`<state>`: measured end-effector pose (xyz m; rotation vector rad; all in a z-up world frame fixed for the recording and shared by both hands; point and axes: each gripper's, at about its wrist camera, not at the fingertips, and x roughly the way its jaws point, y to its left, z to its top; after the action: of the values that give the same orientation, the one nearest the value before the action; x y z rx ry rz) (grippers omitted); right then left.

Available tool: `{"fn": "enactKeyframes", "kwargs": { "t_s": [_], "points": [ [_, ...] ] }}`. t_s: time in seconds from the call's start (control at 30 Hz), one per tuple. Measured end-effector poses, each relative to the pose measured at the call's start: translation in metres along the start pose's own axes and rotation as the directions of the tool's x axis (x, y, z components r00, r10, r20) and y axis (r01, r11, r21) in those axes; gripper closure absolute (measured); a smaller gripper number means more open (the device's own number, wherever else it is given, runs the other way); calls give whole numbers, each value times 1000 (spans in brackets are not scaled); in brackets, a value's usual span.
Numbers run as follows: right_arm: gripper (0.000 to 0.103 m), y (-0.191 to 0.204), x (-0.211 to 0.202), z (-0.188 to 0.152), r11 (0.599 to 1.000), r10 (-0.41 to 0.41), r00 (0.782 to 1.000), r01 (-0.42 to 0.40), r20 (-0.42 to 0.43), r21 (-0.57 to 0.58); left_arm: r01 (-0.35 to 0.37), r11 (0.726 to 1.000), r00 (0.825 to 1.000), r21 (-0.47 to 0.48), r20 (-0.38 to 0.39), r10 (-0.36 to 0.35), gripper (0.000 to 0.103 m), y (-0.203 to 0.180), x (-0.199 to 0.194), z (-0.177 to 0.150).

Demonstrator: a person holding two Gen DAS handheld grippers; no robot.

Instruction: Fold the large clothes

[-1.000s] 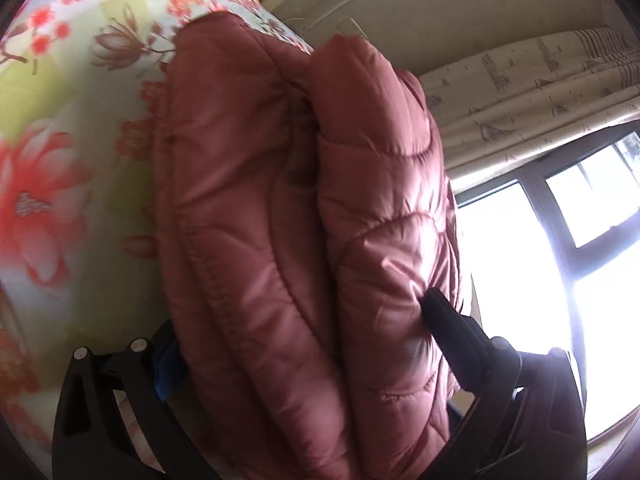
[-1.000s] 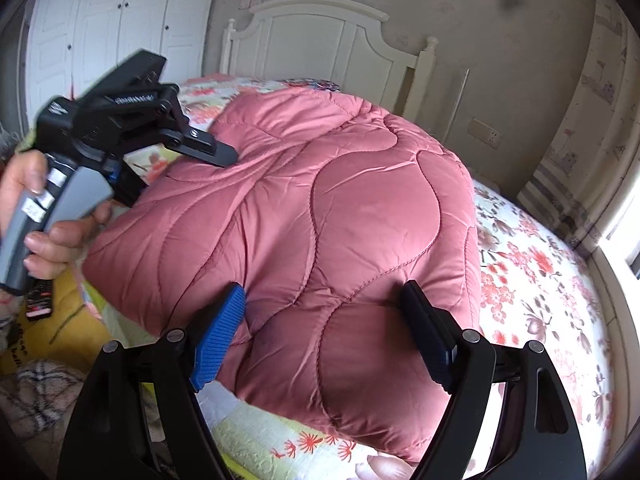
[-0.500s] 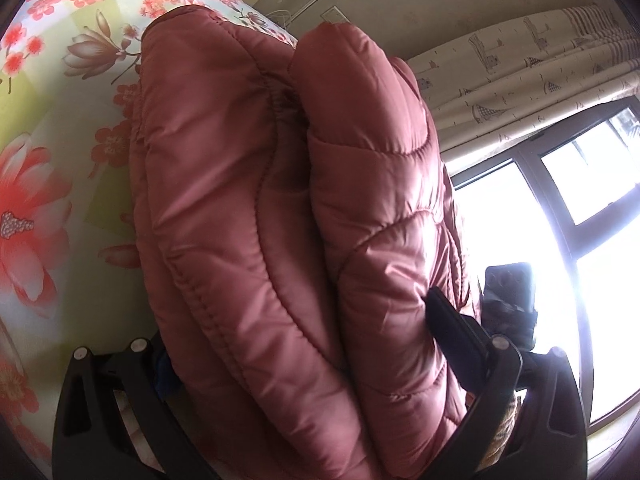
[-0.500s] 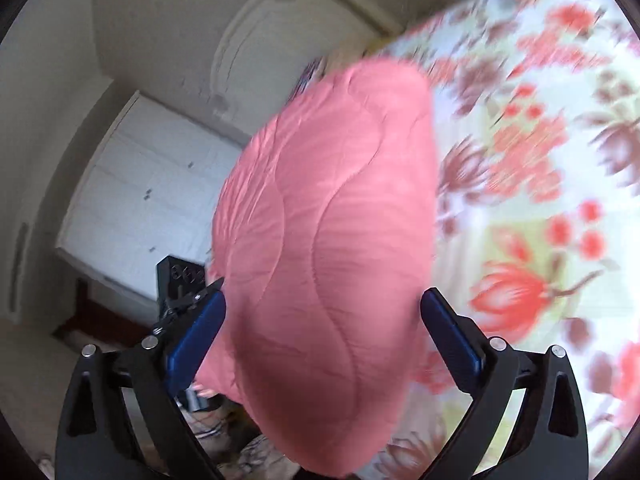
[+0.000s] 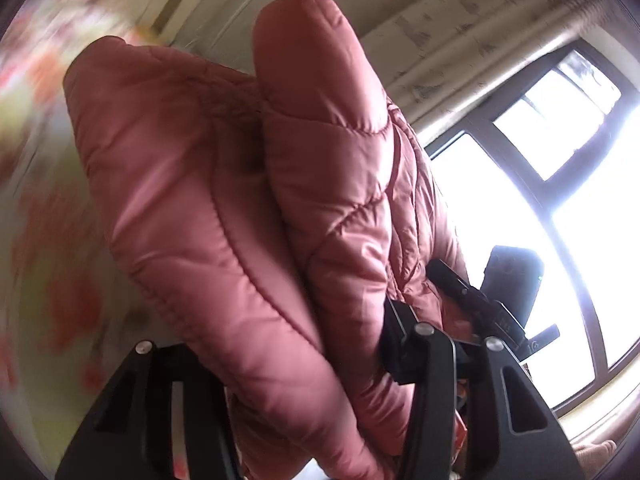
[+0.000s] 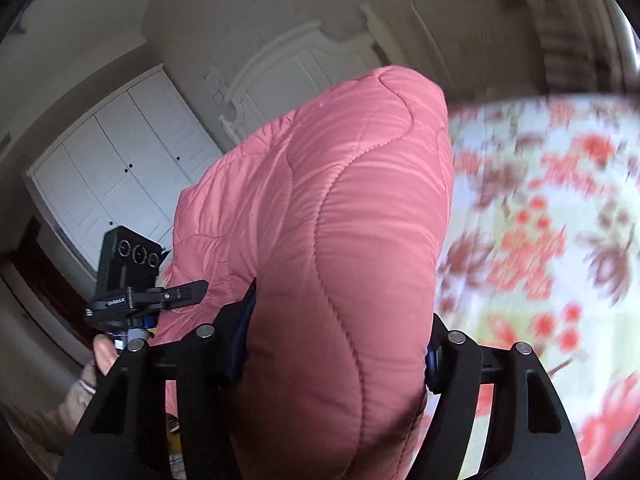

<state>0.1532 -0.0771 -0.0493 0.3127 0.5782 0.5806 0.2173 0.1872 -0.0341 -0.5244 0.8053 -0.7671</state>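
Jacket: one pink quilted puffer jacket [image 6: 340, 240], folded into a thick bundle and held up off the bed [image 6: 540, 220] between the two tools; at least two puffy layers show side by side in the left wrist view [image 5: 224, 208].
Left hand-held gripper [image 5: 280, 356]: closed on the bundle's edge, the folds squeezed between its fingers; it shows again in the right wrist view [image 6: 168, 296], at the far side of the bundle.
Right hand-held gripper [image 6: 336, 344]: clamped across the near end of the bundle, padding bulging over both pads.
Handling, as I judge it: light for its bulk, soft and springy; the filling gives under the pads and will push back, so the folds are likely to puff open once let go.
Surface: smooth, slightly shiny shell, probably slippery; layers could slide on each other and out of a shallow pinch.
Where to hold: deep across all layers at once, near a stitched seam where the padding is thinner, one tool at each end of the bundle.
Fragility: none apparent; firm squeezing should do no harm.
Count: one jacket, two hand-held grippers, one bed with a flowered cover, one person's hand [image 6: 100, 356] showing on the left tool's grip.
Room: a wardrobe [image 6: 120, 176] and a window [image 5: 540, 200] in the background, one of each in view.
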Motion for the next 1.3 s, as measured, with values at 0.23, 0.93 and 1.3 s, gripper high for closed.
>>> {"fn": "enactKeyframes", "kwargs": {
  "t_s": [0.23,0.93,1.3],
  "points": [
    [34,-45,-36,82,991,-80,985,62,154,116,17,996,998,88,-54,-12,53,-31,84,109],
    [29,-15,-35,84,921,-363,907,384,212,-67,-247,962,954,114,205,220,15,-23,98,181],
    [46,46,107,36,813,-442,897,402,2,-422,-522,746,810,413,-33,585,2,-23,275,183]
  ]
}}
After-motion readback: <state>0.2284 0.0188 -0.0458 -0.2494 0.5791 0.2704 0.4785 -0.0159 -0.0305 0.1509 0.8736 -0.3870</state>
